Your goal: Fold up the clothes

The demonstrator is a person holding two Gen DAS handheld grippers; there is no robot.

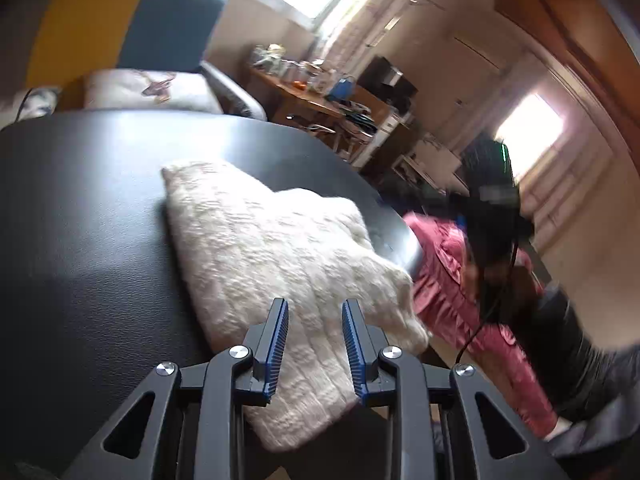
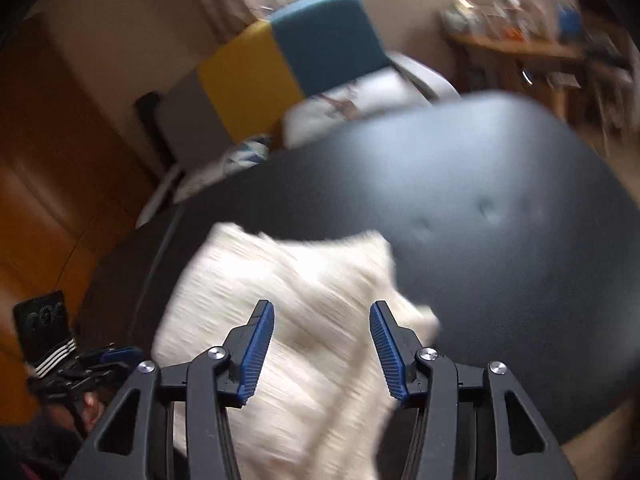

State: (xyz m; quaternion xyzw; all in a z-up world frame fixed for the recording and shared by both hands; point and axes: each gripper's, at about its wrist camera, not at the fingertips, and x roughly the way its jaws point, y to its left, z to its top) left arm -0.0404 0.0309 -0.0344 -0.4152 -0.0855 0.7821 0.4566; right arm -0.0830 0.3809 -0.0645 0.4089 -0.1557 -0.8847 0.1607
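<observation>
A cream fluffy knitted garment (image 1: 280, 264) lies folded on the black table (image 1: 88, 216), reaching to the table's near right edge. My left gripper (image 1: 315, 306) hovers open over its near end, nothing between the blue-padded fingers. In the right wrist view the same cream garment (image 2: 288, 320) is motion-blurred on the black table (image 2: 500, 248). My right gripper (image 2: 322, 310) is open above it, fingers wide apart and holding nothing. The other gripper (image 2: 100, 360) shows at the lower left edge of that view.
A person in a pink top (image 1: 460, 292) with a dark headset bends beside the table's right edge. A yellow and teal chair (image 1: 132, 20) with a pillow stands behind the table. A cluttered wooden desk (image 1: 320, 96) is at the back. A wooden door (image 2: 48, 152) is on the left.
</observation>
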